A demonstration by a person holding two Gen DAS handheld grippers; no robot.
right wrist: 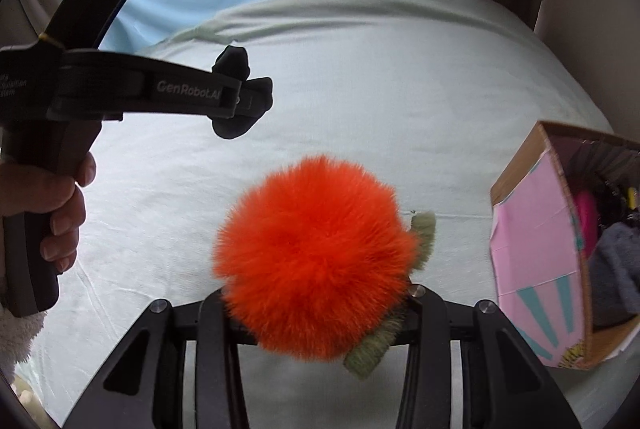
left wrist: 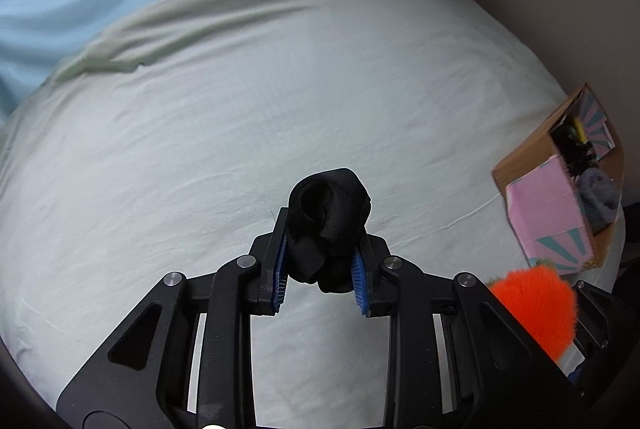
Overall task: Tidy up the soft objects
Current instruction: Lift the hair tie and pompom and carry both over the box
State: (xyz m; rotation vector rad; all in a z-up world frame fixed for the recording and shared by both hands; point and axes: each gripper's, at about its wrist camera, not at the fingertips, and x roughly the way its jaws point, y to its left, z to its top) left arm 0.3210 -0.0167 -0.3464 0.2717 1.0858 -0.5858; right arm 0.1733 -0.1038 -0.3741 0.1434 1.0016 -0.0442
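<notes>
— Right up against the right camera sat an orange pompom (right wrist: 316, 261) with green fuzzy bits; did the right gripper (right wrist: 320, 305) have it?

— Its fingers were hidden behind the fluff, so I could not tell.

— And the left gripper (left wrist: 322, 261)?

— Clamped on a black sock (left wrist: 328, 225), held above the pale bedsheet (left wrist: 200, 129).

— Where was the box (right wrist: 532, 241)?

— On the bed to the right, open, with dark and pink soft things inside.
</notes>
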